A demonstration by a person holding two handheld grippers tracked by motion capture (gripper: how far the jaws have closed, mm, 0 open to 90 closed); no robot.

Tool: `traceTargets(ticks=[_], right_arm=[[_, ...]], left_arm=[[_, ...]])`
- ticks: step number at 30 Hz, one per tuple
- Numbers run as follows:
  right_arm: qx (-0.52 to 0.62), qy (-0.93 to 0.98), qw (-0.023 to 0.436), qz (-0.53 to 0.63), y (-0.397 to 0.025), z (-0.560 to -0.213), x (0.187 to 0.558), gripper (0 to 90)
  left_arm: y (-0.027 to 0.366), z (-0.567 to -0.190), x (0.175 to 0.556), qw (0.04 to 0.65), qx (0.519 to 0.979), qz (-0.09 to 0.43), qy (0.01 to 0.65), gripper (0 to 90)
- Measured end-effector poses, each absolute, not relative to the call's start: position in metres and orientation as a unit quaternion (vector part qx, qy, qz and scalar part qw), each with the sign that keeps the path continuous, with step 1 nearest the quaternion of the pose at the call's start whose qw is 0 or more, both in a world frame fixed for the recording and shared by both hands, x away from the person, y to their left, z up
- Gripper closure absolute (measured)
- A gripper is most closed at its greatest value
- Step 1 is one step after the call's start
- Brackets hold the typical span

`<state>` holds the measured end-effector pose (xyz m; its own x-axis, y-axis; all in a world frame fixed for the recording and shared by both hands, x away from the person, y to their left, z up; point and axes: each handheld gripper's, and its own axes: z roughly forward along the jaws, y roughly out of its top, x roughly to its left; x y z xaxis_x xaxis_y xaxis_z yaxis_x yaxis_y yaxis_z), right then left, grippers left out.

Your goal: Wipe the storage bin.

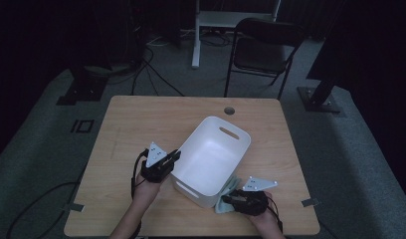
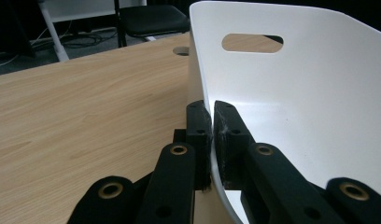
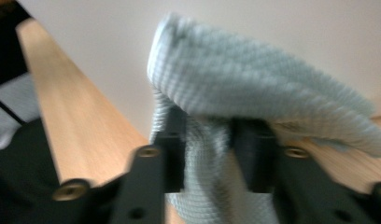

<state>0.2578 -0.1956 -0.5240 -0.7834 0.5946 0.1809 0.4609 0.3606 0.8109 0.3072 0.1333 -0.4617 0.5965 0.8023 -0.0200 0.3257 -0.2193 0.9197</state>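
I've got the left gripper (image 2: 212, 135) clamped on the white bin (image 1: 211, 159) rim, near-left side, to steady it. Right gripper (image 3: 205, 140) pinches the cloth (image 3: 254, 88) just off the bin's near corner, prob. ready to lift in or wipe.

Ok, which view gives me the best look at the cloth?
The right gripper view: the pale blue cloth is close up, bunched between the right hand-held gripper's jaws, its weave visible though blurred. The high view shows the cloth as a small patch beside the white tub.
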Motion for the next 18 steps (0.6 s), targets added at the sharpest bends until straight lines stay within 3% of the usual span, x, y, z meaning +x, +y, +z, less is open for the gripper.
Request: traceTargets(ticks=[12, 18], right_arm=[[0.351, 0.807, 0.104, 0.463, -0.202, -0.521, 0.266, 80.1], [0.369, 0.784, 0.134, 0.480, -0.215, -0.506, 0.267, 80.5]], left_arm=[[0.133, -0.462, 0.307, 0.495, 0.742, 0.243, 0.381, 84.9], [0.137, -0.462, 0.310, 0.504, 0.745, 0.216, 0.380, 76.4]])
